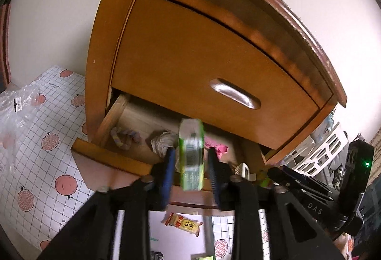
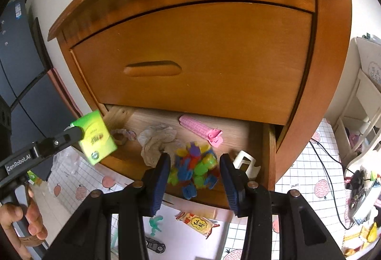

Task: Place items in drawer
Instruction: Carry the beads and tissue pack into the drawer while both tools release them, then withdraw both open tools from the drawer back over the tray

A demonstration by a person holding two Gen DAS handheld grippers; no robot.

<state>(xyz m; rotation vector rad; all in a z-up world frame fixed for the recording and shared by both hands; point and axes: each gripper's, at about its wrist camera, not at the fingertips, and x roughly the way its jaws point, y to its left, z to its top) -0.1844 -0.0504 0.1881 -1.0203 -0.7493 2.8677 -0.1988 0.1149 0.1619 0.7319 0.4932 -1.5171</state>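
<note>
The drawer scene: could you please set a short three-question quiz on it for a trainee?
1. True or false: the upper drawer is open.
2. What sits between the fingers of the right gripper? A colourful plastic pieces; B pink clip; C snack packet.
3. What colour is the box at the left gripper?
Key: 1 false; 2 A; 3 green.

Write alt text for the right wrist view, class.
The right gripper holds a bag of colourful plastic pieces over the open lower drawer of a wooden cabinet. At left, the left gripper carries a green carton.
</note>
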